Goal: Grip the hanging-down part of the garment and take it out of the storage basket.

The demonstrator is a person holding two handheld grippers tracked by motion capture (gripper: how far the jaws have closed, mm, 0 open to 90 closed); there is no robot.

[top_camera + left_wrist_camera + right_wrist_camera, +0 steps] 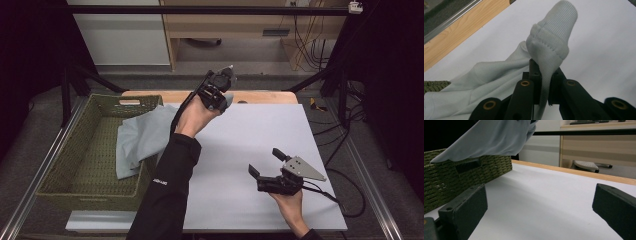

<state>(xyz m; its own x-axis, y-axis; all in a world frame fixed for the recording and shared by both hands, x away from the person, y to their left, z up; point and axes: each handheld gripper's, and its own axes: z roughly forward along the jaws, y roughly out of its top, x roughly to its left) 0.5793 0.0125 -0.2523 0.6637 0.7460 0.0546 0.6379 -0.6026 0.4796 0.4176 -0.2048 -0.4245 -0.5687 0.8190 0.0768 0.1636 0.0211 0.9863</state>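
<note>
A pale grey garment [141, 135] trails out of the green woven basket [75, 165] up to my left gripper [223, 92], which is raised over the far side of the table. In the left gripper view the jaws are shut on the garment's ribbed cuff [554, 42], and the cloth [484, 82] hangs down behind them. My right gripper [267, 162] rests low over the white table near its front right, open, with nothing between its fingers [465, 207]. In the right gripper view the garment [496, 137] hangs above the basket [461, 177].
The white tabletop [250, 140] has a wooden strip [260, 96] along its far edge. The basket stands at the table's left side. A metal frame rail [45, 160] runs along the left. Cables [310, 45] and a wooden desk [235, 25] lie beyond the table.
</note>
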